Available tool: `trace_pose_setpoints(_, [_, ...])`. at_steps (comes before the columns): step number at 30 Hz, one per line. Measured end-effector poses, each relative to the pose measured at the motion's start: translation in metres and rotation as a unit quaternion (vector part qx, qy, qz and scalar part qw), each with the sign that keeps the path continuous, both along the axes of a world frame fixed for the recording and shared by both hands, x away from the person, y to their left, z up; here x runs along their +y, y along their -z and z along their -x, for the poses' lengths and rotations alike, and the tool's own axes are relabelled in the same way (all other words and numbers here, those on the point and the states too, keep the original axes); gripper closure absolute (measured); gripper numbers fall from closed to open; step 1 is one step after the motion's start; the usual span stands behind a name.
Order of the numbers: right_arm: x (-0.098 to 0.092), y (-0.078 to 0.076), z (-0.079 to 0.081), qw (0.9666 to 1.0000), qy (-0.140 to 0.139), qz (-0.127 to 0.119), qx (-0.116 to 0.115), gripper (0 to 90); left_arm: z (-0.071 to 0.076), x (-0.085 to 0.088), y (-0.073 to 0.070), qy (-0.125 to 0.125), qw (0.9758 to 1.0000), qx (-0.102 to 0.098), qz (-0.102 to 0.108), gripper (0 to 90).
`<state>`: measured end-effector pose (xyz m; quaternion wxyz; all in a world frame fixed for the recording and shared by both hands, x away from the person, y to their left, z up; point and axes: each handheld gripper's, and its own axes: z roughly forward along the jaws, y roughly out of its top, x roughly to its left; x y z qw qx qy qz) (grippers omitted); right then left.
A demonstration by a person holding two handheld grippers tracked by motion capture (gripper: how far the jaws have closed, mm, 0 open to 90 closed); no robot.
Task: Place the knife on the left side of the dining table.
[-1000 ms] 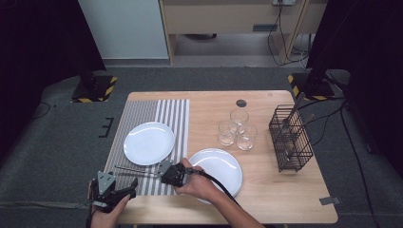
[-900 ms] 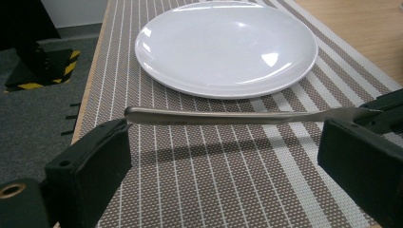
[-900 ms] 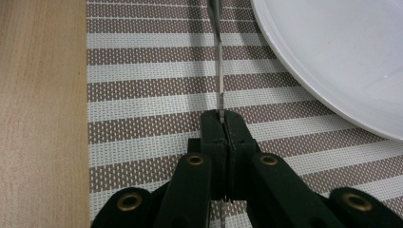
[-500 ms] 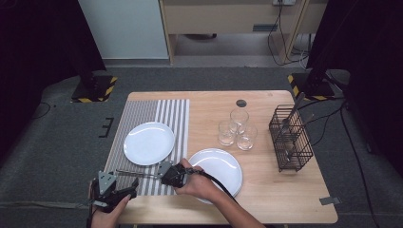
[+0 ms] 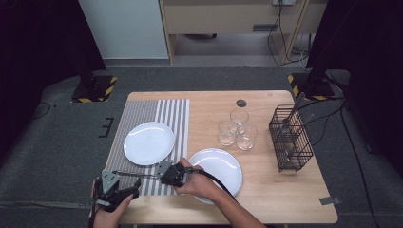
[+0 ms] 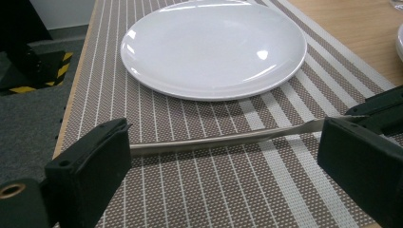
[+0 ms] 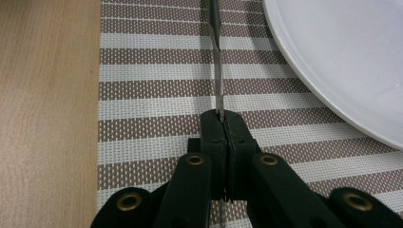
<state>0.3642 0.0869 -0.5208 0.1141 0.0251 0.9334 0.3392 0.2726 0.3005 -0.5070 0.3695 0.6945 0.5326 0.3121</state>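
Your right gripper (image 7: 222,118) is clenched on one end of the knife (image 6: 228,139), so pickup's done. It isn't set down yet; I'd say placing it beside the plate (image 6: 214,45) is what's left. Knife runs level, just above the striped mat (image 6: 199,190), long axis going from the right gripper's jaws straight ahead toward your left gripper (image 6: 228,161). Far end sits btwn the left gripper's jaws, which stand released, wide apart, not touching it. Plate lies just beyond the knife.
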Motion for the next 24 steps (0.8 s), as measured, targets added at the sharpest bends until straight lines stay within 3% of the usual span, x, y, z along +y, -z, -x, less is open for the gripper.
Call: trace_pose_setpoints(24, [0.0007, -0.0005, -0.0030, 0.9998, -0.006, 0.011, -0.018, 87.0, -0.0021, -0.0077, -0.0004, 0.008, 0.9999, 0.003, -0.011, 3.5])
